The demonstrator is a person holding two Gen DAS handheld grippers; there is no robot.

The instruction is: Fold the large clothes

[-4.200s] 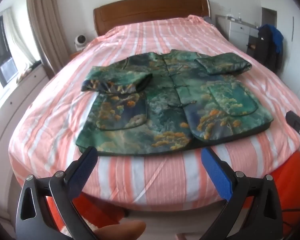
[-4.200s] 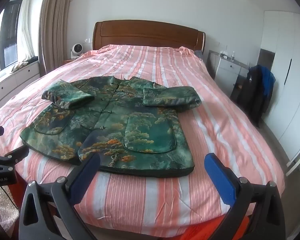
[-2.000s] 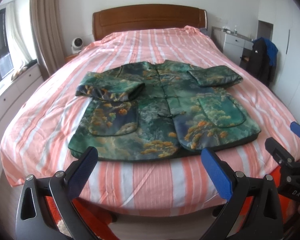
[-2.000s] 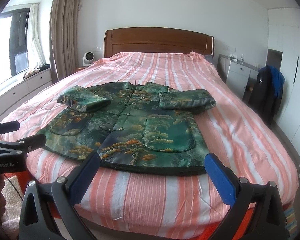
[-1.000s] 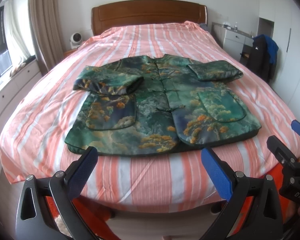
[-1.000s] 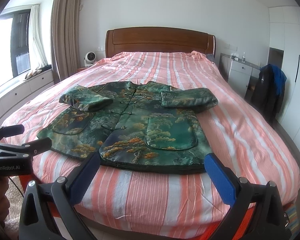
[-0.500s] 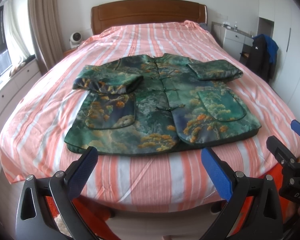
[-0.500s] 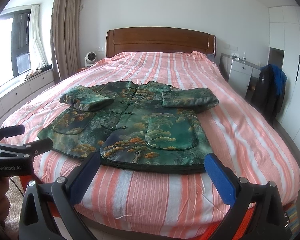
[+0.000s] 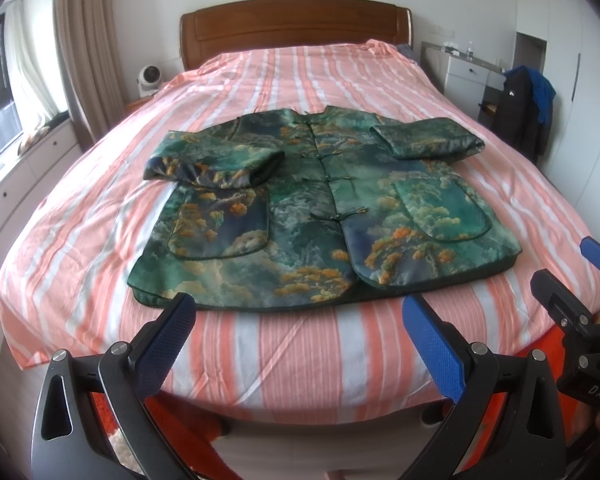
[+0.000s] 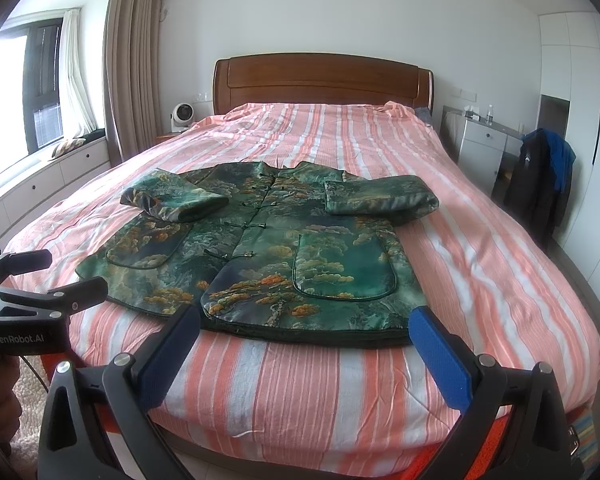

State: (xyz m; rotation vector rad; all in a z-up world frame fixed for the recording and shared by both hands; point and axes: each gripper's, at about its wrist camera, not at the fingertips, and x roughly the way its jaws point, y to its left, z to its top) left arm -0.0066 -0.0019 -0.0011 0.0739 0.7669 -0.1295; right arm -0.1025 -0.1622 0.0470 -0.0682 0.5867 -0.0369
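the left gripper (image 9: 300,344) has its jaws wide apart and empty, held off the foot of the bed (image 9: 300,364). the right gripper (image 10: 304,348) is likewise spread and empty. ahead of both sets of jaws, near but not touching, lies the jacket (image 9: 320,216), face up on the striped cover.

the step in hand appears to be the approach to the hem. to do it well, bring each gripper to its own hem corner, slide the lower jaw under all layers, close on the thick edge, then lift both corners together so the body folds evenly toward the collar.

the collar points away from the jaws toward the headboard (image 9: 296,24); the hem faces the jaws. the long axis, collar to hem, runs straight ahead of the jaws. both sleeves are folded in across the chest.
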